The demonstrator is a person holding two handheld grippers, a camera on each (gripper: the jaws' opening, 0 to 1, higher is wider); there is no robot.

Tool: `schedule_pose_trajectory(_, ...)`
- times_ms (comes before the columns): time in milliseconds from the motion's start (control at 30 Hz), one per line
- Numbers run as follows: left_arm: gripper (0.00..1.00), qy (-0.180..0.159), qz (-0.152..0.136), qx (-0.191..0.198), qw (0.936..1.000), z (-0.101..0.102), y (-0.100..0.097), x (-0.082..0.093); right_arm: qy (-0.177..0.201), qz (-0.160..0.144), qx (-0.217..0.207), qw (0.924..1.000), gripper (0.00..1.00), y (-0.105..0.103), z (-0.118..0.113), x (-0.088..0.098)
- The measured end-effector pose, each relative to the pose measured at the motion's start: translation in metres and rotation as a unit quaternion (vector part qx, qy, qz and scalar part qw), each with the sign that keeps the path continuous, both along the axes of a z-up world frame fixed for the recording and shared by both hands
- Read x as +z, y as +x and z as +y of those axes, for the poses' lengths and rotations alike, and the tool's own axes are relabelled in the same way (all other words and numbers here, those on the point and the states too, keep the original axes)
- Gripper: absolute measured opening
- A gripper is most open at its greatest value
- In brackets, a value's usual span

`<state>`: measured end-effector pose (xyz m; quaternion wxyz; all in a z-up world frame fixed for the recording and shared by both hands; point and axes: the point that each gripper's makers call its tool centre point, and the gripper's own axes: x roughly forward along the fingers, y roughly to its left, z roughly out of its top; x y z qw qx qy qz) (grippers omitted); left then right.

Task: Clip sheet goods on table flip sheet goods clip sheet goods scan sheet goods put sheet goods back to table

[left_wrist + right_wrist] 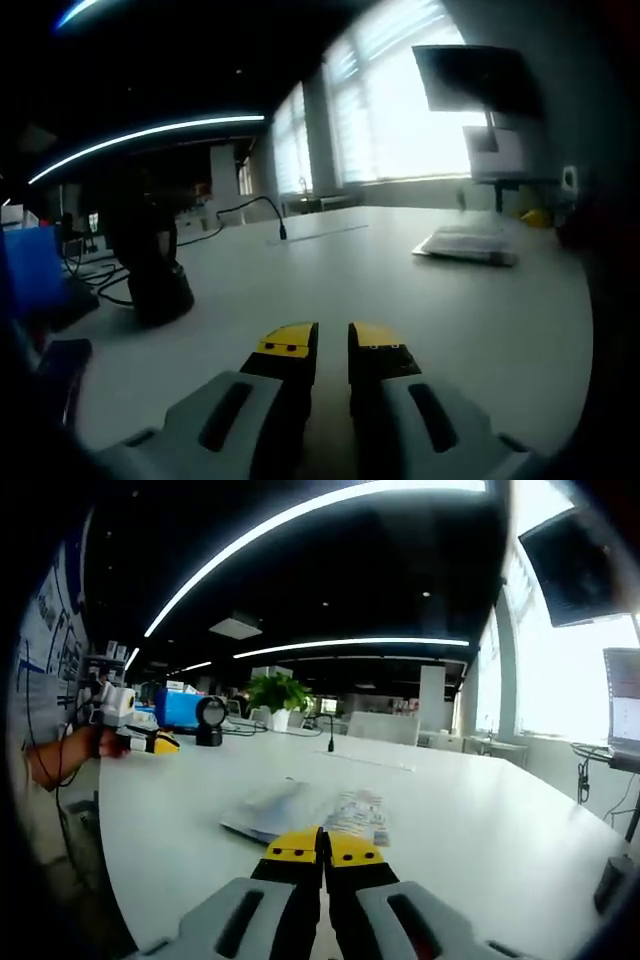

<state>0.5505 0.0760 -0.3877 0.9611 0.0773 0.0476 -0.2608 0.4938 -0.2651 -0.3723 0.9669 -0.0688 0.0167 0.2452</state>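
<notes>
The sheet (305,813) is seen lying flat on the table (480,830), just beyond the right gripper (322,848), whose jaws are pressed together on nothing. The left gripper (332,340) is held with a narrow gap, empty, the sheet at two o'clock, well apart. Whether clipping, flipping and scanning are done or yet to begin cannot be told.

We see the right hand-held gripper (322,848) with its yellow-tipped jaws pressed together over the white bench (480,830). Just beyond them lie the sheet goods (305,812). At far left, a hand (62,755) holds the left hand-held gripper (160,743).
</notes>
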Motion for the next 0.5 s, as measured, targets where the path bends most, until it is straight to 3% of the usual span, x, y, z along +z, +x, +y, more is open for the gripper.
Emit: schedule_pose_trajectory(500,0.04,0.004,-0.003,-0.001,1.0,-0.0038,-0.0029,0.0004,0.005,0.001,-0.005,1.0,0.0,0.0019,-0.0024,0.0011)
